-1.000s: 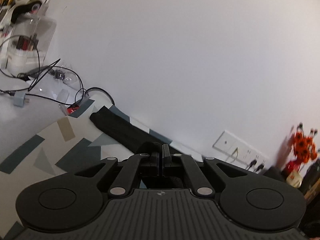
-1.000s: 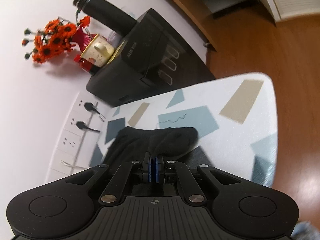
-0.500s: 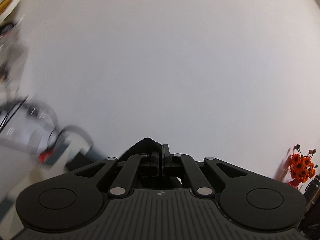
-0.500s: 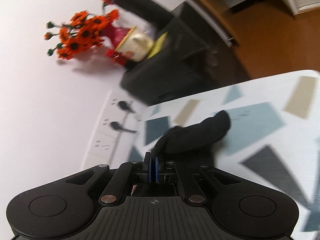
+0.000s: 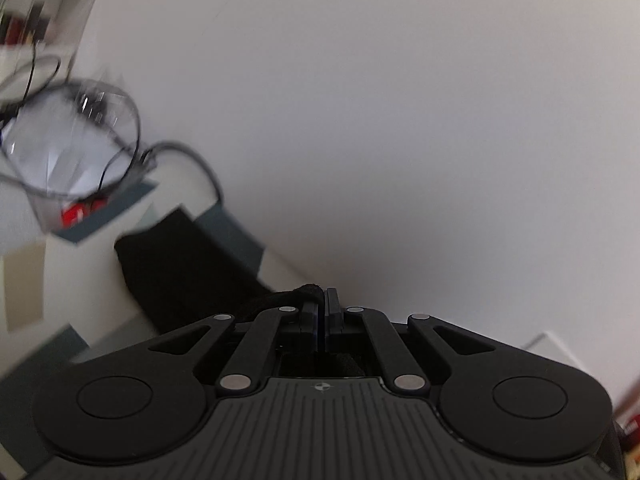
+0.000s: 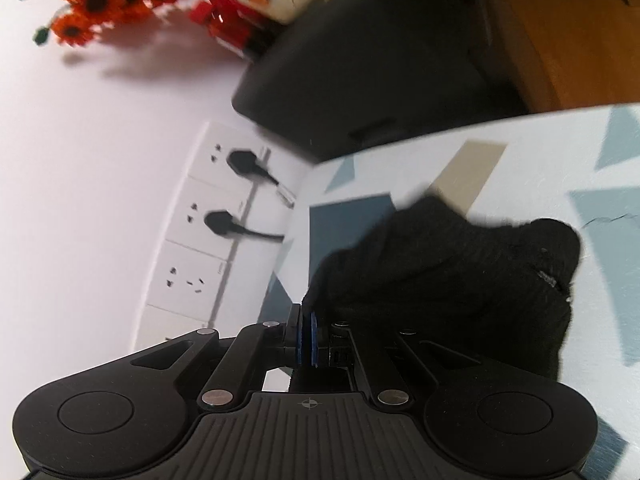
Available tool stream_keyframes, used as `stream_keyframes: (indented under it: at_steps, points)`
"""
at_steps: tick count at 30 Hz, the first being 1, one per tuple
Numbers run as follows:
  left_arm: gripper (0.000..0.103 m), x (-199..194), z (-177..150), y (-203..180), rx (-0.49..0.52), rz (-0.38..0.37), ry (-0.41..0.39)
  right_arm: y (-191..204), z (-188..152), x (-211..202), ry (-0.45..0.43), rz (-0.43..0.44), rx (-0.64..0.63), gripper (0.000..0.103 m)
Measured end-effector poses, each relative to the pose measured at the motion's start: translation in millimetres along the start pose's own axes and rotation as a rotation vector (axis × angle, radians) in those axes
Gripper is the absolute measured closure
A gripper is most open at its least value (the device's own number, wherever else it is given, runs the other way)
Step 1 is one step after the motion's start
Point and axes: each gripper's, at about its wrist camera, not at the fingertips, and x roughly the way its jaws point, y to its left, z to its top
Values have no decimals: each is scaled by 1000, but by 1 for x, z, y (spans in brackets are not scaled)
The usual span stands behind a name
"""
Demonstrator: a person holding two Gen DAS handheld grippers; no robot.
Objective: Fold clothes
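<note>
A black knit garment lies on the patterned table cover close to the white wall. My left gripper is shut on an edge of that garment, and a fold of black cloth bulges just left of its tips. In the right wrist view the same black garment is bunched to the right of my right gripper, which is shut on the cloth's near edge. The blue pads are pressed together with fabric at their tips. Both views are blurred by motion.
A clear glass bowl with cables stands at the far left. Wall sockets with black plugs sit beside the table edge. A black box, a cup and orange flowers stand beyond it. Wooden floor shows at upper right.
Both grippers have carried the garment's edge toward the wall and slightly down. The sockets and the black box now look much nearer, and the cloth is bunched up more.
</note>
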Motion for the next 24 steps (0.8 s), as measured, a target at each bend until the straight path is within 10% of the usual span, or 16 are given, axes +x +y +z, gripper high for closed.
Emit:
stream_keyframes:
  at_steps: [3,5,7,11,17,24]
  points:
    - [98,28,2,-14,149,42,-35,4,3,19,2,-24,-44,99]
    - [72,54,-2,-29,306,83,17,6,5,32,17,-54,-34,95]
    - [21,86,-7,-38,457,144,158,8,5,40,59,-100,-4,84]
    - [21,93,-15,-27,649,166,244,18,-10,29,97,-190,-56,44]
    - [6,52,-19,28,706,135,195,25,-100,-35,195,-219,-198,33]
    - [5,56,-39,45,873,134,195,66,-213,-28,311,-264,-749,15]
